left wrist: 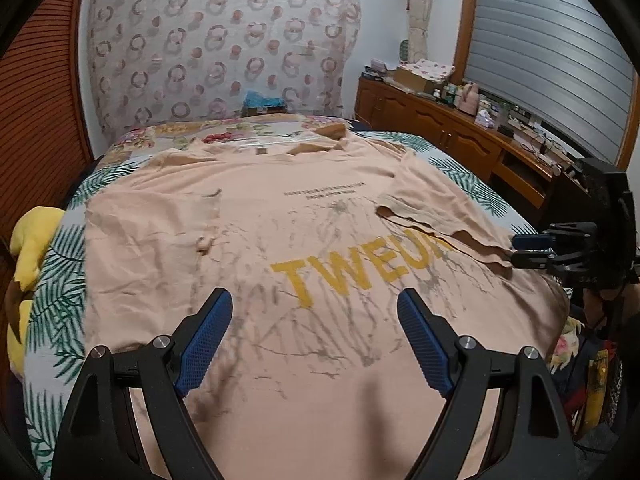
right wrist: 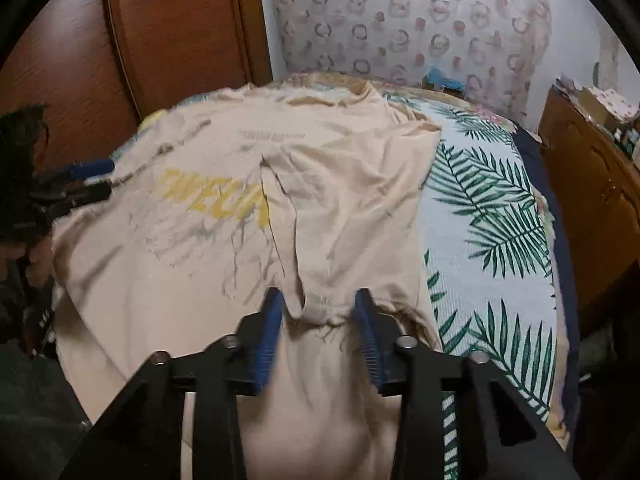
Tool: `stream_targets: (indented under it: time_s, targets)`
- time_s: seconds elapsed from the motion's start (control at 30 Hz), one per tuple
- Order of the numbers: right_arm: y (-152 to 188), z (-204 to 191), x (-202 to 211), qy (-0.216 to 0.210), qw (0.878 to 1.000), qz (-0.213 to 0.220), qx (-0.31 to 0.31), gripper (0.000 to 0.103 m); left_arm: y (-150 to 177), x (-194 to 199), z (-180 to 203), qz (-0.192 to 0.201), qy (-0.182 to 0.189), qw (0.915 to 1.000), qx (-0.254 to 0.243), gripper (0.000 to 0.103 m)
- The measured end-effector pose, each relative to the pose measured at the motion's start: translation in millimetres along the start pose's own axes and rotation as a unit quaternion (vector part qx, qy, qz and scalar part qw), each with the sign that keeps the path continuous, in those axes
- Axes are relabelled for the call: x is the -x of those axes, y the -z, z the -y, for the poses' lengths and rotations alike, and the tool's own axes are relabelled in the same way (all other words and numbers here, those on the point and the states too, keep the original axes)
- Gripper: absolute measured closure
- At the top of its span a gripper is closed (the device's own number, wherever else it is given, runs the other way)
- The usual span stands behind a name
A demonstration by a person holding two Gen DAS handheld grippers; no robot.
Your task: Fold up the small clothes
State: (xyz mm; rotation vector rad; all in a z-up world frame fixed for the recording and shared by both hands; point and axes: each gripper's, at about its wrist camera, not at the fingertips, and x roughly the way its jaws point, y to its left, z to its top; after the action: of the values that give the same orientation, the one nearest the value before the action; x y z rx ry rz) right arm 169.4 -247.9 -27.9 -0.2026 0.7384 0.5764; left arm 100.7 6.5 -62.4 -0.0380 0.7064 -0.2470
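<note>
A peach T-shirt (left wrist: 256, 216) with yellow "TWEUR" lettering lies spread on the bed; it also shows in the right wrist view (right wrist: 192, 264). Its right sleeve (left wrist: 424, 200) and side are folded inward over the chest. My left gripper (left wrist: 315, 332) is open and empty, hovering above the shirt's lower front. My right gripper (right wrist: 320, 320) is partly open, with the folded sleeve's edge (right wrist: 316, 308) lying between its fingers. The right gripper also shows in the left wrist view (left wrist: 516, 250) at the shirt's right edge, and the left gripper in the right wrist view (right wrist: 98, 178).
The bed has a leaf-print cover (right wrist: 492, 208). A yellow plush toy (left wrist: 28, 248) lies at the bed's left edge. A wooden sideboard (left wrist: 452, 136) crowded with small items stands to the right. A wooden wardrobe (right wrist: 160, 40) is on the left.
</note>
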Motion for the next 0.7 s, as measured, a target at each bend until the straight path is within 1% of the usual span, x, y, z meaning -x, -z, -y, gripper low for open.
stream_targets:
  time_s: [0.03, 0.07, 0.1, 0.27, 0.33, 0.4, 0.6, 0.7]
  targets:
    - [-1.7, 1.1, 1.2, -0.002, 1.000, 0.007, -0.003, 0.059, -1.2, 1.5, -5.7, 0.002, -0.004, 1.0000, 0.004, 0.018]
    - [-3.2, 2.0, 2.0, 0.001, 1.000, 0.012, -0.003, 0.053, -1.8, 2.1, -10.0, 0.003, -0.006, 1.0000, 0.005, 0.018]
    - [-5.4, 3.2, 1.8, 0.005, 1.000, 0.016, -0.001, 0.051, -2.6, 2.1, -13.5, 0.004, -0.010, 0.9999, 0.005, 0.018]
    - [-31.3, 17.0, -9.5, 0.023, 0.999, 0.027, -0.004, 0.050, -15.7, 0.7, -45.7, 0.007, -0.038, 0.9992, 0.010, 0.018]
    - [-45.5, 22.5, -17.8, 0.032, 0.999, 0.031, -0.001, 0.047, -21.2, -2.0, -62.7, 0.005, -0.058, 0.9982, 0.013, 0.018]
    - [-57.6, 28.9, -28.6, 0.041, 0.999, 0.031, -0.004, 0.046, -23.4, -5.4, -77.7, 0.000, -0.070, 0.9974, 0.020, 0.018]
    - [-78.9, 42.4, -67.7, 0.052, 0.998, 0.016, -0.010, 0.046, -23.6, -16.7, -121.4, -0.019, -0.109, 0.9932, 0.036, 0.018]
    - [-88.4, 52.9, -84.1, 0.057, 0.998, 0.007, -0.018, 0.046, -25.4, -21.8, -141.1, -0.027, -0.115, 0.9916, 0.052, 0.018]
